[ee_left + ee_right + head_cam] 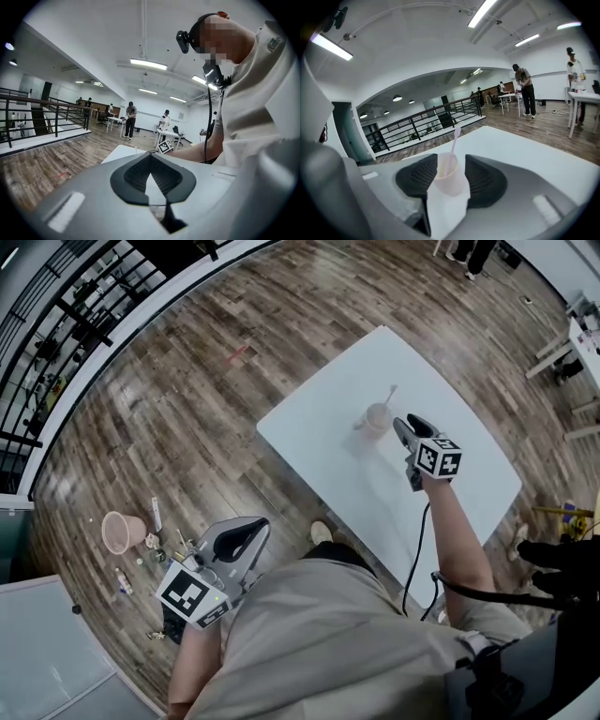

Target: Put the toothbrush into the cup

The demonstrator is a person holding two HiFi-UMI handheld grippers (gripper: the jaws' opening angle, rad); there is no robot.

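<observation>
A pale pink cup (378,418) stands upright near the middle of the white table (469,484), with a pink toothbrush (388,396) standing in it, head up. My right gripper (403,426) is just to the right of the cup, jaws open and apart from it. In the right gripper view the cup (449,180) and toothbrush (453,143) show through the gap of the right gripper (450,160), a little beyond the pads. My left gripper (242,536) hangs off the table at the lower left, shut and empty; in its own view the left gripper (150,157) has its tips meeting.
A pink bucket (122,531) and several small items lie on the wooden floor at the left. A black railing (56,324) runs along the far left. Other tables and people stand far off (130,119). A cable runs along my right arm.
</observation>
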